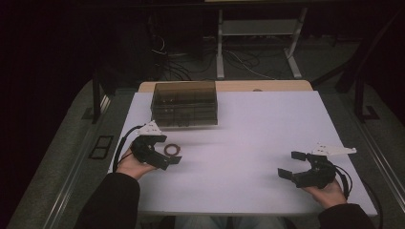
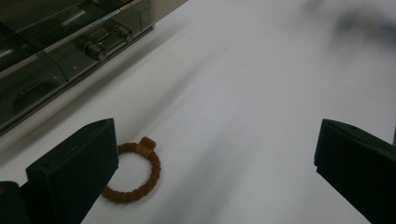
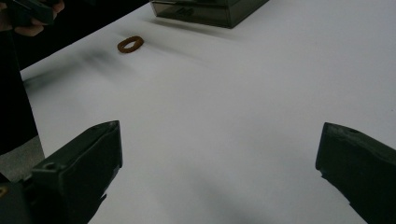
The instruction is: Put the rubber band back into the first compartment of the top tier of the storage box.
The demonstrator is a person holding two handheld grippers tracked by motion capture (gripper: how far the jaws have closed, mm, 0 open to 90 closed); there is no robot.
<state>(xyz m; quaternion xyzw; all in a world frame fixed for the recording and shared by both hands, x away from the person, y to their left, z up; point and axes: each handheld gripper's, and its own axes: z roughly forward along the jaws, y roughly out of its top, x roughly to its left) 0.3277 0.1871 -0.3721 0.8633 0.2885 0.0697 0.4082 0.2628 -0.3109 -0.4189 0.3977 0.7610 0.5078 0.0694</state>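
High view: ring (image 1: 172, 149) beside left gripper (image 1: 168, 149)

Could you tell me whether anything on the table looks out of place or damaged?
Nothing stands out. The brown ring lies flat on the white table before the drawer box, and both tools, left and right, are open.

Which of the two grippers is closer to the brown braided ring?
The left gripper: the ring lies right beside its open jaws, while the right gripper sits far across the table.
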